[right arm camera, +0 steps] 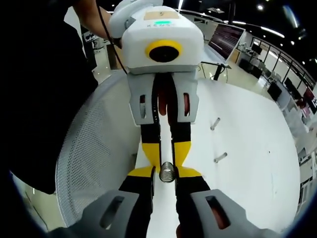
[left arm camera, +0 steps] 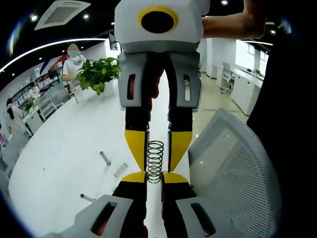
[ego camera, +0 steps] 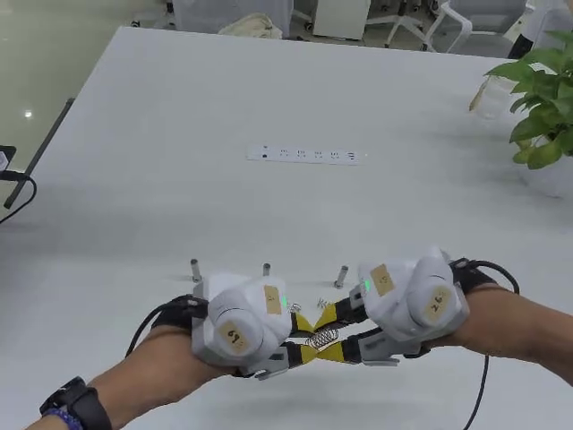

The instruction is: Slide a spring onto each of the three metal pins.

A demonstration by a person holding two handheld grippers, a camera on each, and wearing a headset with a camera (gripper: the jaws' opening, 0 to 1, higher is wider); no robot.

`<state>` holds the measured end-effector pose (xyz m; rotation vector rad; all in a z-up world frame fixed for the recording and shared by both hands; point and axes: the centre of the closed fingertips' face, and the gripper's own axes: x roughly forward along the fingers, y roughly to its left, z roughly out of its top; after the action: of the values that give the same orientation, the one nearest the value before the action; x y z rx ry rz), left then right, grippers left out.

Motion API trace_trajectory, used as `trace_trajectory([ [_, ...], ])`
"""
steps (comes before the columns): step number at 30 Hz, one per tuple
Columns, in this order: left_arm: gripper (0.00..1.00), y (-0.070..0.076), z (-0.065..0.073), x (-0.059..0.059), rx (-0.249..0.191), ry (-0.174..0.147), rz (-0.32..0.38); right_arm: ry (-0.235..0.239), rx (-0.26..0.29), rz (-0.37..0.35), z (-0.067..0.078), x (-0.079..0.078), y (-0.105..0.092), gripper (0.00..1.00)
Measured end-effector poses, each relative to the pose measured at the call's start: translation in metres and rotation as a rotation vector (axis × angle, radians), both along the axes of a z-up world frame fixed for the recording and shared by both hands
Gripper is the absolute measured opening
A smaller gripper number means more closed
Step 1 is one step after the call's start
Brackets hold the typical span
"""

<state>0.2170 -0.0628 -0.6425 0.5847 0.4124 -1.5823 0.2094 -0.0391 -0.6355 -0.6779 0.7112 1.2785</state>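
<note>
Three short metal pins (ego camera: 195,270) (ego camera: 266,269) (ego camera: 341,275) stand upright in a row on the white table (ego camera: 269,206). Just in front of them my left gripper (ego camera: 307,339) and right gripper (ego camera: 333,335) meet tip to tip above the table's near edge. A steel coil spring (ego camera: 322,339) is caught between them. In the left gripper view the spring (left arm camera: 155,161) runs from my left gripper (left arm camera: 154,177) up between the right gripper's yellow fingers (left arm camera: 136,146). In the right gripper view the spring (right arm camera: 167,172) shows end-on between that gripper's own tips. A loose spring (ego camera: 322,305) lies near the pins.
A white power strip (ego camera: 304,154) lies mid-table. At the far right a potted plant (ego camera: 542,107) stands beside a clear cup (ego camera: 491,97). A black cable (ego camera: 18,193) hangs at the left edge. A mesh chair back (left arm camera: 233,163) is below the grippers.
</note>
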Motion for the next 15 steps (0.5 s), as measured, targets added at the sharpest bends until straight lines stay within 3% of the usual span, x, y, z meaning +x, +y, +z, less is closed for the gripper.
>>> trace_trajectory([
  [15, 0.02, 0.0001, -0.0079, -0.0045, 0.036, -0.001, -0.028, -0.017, -0.048, 0.048, -0.0067, -0.0016, -0.0005, 0.09],
])
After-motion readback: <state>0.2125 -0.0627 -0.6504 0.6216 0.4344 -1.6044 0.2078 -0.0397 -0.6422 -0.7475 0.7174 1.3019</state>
